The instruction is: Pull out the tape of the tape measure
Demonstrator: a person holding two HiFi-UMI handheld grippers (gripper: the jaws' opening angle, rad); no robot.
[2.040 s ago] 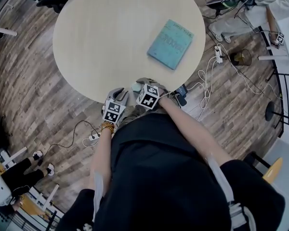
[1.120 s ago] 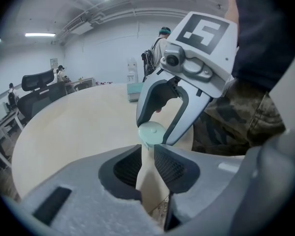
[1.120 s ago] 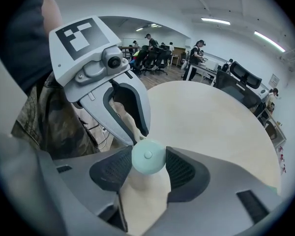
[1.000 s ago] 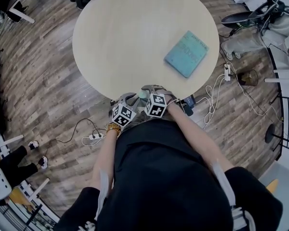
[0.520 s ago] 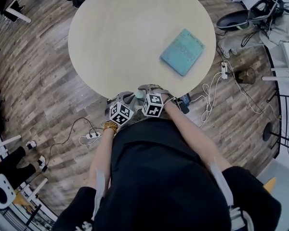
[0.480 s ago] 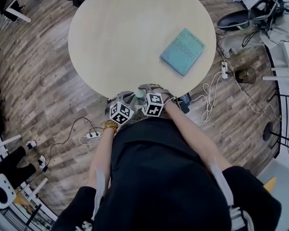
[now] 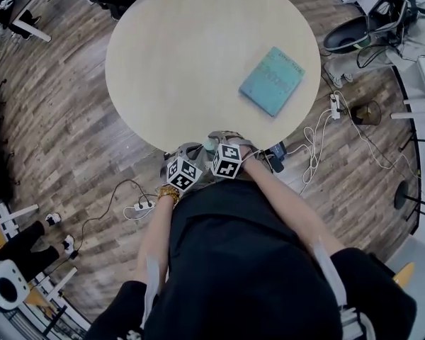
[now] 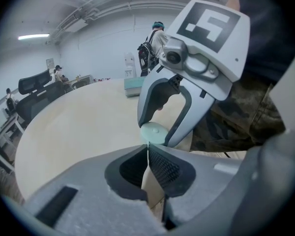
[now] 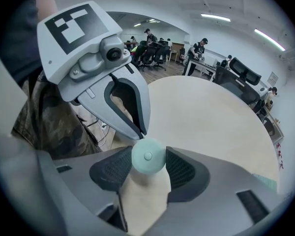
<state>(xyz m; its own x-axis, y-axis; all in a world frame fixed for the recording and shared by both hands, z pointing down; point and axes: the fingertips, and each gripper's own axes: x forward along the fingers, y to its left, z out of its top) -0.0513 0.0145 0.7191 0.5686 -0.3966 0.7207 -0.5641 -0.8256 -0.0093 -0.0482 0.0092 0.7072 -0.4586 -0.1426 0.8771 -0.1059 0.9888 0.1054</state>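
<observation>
- right gripper point(image 9: 148, 161): jaws stand wide yet are clamped on the tape measure point(image 9: 147, 156), a round mint-green case with its flat face toward that gripper's camera; the pads bear on opposite sides of the rim, which I judge is meant to stop the case turning or sliding once the tape is drawn
- left gripper point(image 8: 148, 154): jaws brought together, tips right up against the case's edge; a thin pale strip, seemingly the end of the tape point(image 8: 148, 148), runs from between the pads to the case; so narrow a pinch suits so thin a thing
- the two grippers meet tip to tip with the case between them; the left one sits where the tape appears to leave the rim, so a pull straight away from the right gripper would likely follow the slot rather than bend the tape
- almost no tape shows outside the case; my reading is that both holds are set and the pull itself is not yet begun
- under both grippers' tips lies the near edge of the round tabletop point(image 7: 198, 62); whether the case rests on it or hangs just above, I cannot tell
- well beyond the right gripper and off to its right, a teal book point(image 7: 272, 81) lies flat on the tabletop, apart from any likely line of pull
- likely risk: the thin tape end slipping from the left pads, or the round case rolling in the right grip
</observation>
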